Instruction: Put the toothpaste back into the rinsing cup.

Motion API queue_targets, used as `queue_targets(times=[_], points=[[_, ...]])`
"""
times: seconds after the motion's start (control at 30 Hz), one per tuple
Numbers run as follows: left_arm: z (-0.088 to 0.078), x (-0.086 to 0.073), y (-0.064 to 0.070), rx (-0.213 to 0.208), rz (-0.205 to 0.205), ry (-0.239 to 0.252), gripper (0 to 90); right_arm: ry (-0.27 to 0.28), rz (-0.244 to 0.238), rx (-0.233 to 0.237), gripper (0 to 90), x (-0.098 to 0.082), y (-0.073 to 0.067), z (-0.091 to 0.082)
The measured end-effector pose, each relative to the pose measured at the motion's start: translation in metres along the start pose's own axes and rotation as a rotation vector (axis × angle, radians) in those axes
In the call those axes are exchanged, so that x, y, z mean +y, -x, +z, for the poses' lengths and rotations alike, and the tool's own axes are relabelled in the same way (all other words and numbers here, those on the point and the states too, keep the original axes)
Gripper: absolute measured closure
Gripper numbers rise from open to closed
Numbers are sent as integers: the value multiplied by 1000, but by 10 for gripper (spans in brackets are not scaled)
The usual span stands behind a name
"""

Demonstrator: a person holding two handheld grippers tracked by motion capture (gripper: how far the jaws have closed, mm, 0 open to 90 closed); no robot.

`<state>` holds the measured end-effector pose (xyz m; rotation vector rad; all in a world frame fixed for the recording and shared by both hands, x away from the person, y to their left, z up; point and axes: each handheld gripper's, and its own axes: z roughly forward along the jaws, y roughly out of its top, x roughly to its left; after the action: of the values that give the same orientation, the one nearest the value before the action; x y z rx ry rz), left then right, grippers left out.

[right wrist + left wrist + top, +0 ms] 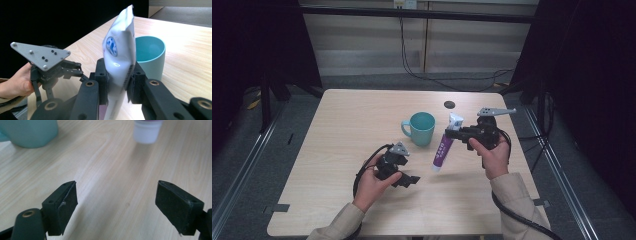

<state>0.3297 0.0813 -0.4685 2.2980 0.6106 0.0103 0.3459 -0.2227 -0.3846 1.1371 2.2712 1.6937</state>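
Forearms reach in low over the surface; the left gripper hovers empty, jaws apart, while the right gripper is clamped on a toothpaste tube. White at its crimped end, purple lower, cap down, the tube hangs tilted beside the teal mug. Likely bound for the mug: lift clear of the rim, then lower cap-first.

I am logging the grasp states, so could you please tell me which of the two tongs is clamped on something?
The right tongs, beside the teal mug, are clamped on the white and purple tube. The left tongs stand open over bare table.
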Motion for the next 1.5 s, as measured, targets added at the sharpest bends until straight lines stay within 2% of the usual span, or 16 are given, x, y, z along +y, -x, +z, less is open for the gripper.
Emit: queue_targets(times=[0.03, 0.13, 0.23, 0.37, 0.43, 0.53, 0.57, 0.73, 0.83, 1.0, 1.03, 1.1, 1.2, 1.27, 1.5], points=[[-1, -1, -1, 7, 10, -4, 170, -6, -6, -4, 741, 2, 0, 0], [-1, -7, -1, 17, 4, 4, 174, -10, -20, -13, 741, 6, -1, 1], [1, -13, -1, 24, 23, -1, 171, -15, -36, -20, 741, 11, -2, 2], [2, -20, -3, 23, 17, 4, 171, -14, -48, -28, 741, 18, -4, 2], [2, -25, -3, 47, 38, -3, 170, -10, -61, -30, 741, 23, -4, 2], [3, -29, -3, 48, 36, -8, 171, -5, -68, -34, 741, 27, -4, 2], [3, -31, -4, 59, 60, -19, 171, -4, -70, -34, 741, 29, -5, 3], [6, -36, -2, 63, 28, 10, 171, -3, -82, -49, 740, 37, -5, 4], [5, -38, -3, 61, 47, -10, 171, 1, -89, -53, 740, 41, -5, 4], [6, -41, -4, 72, 56, 0, 165, 21, -93, -70, 740, 52, -4, 4], [7, -41, -3, 77, 64, 1, 165, 22, -96, -76, 740, 53, -4, 4], [7, -42, -1, 100, 105, -14, 164, 27, -100, -87, 740, 58, -3, 6], [8, -44, 0, 101, 89, 9, 150, 30, -104, -101, 740, 63, -2, 8], [7, -45, -1, 98, 91, 12, 150, 36, -109, -107, 740, 66, -1, 10], [7, -52, -2, 95, 102, 66, 144, 39, -122, -124, 740, 79, -1, 18]])
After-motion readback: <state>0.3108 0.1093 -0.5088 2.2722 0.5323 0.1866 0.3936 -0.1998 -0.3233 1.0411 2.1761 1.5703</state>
